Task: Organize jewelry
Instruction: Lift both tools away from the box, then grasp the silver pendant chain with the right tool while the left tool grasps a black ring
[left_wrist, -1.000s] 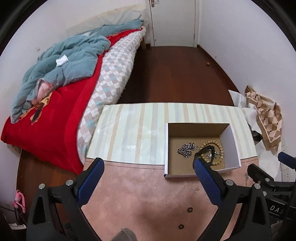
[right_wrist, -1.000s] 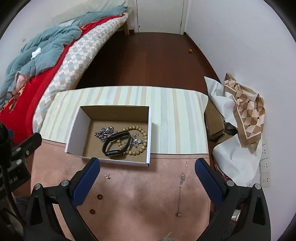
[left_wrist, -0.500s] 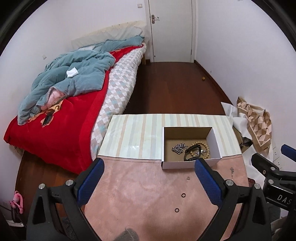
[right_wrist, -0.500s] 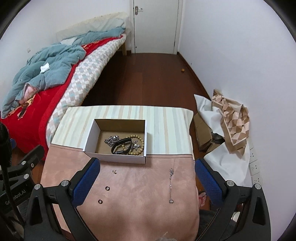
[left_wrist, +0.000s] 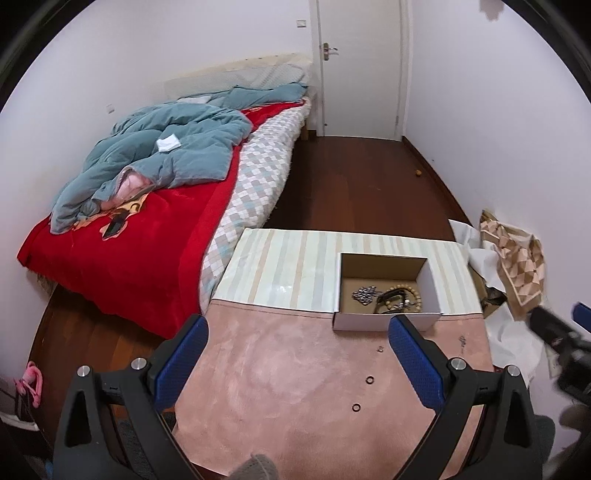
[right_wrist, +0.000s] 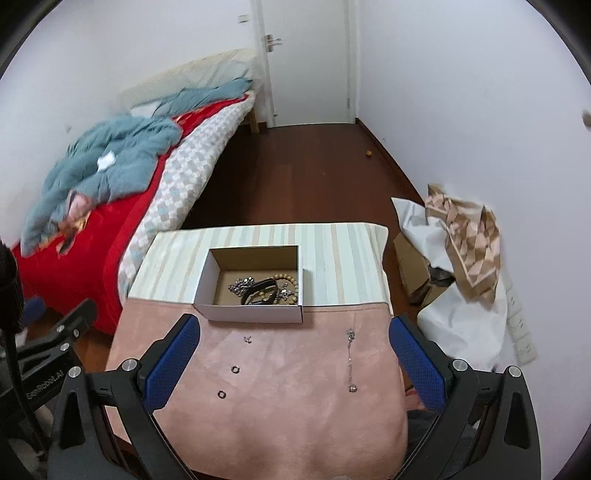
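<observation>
Presently the surface (right_wrist: 295, 424) is viewed from high above, both sets of jaws held wide apart and empty. Bracelets are gathered in the box (right_wrist: 255, 312), while a chain (right_wrist: 349, 360), two rings (right_wrist: 235, 369) and a stud (right_wrist: 247, 338) are left outside, apparently awaiting collection.

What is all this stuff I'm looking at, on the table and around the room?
box: 1, white cardboard, mid table
beaded bracelet: 1, tan, in box
black band: 1, in box
silver chain: 1, in box
rings: 2, dark, on pink mat
stud: 1, silver, near box
necklace: 1, silver, mat's right side
bed: 1, red cover, teal quilt, left
door: 1, white, far wall
left tongs: blue pads, open, empty
right tongs: blue pads, open, empty
</observation>
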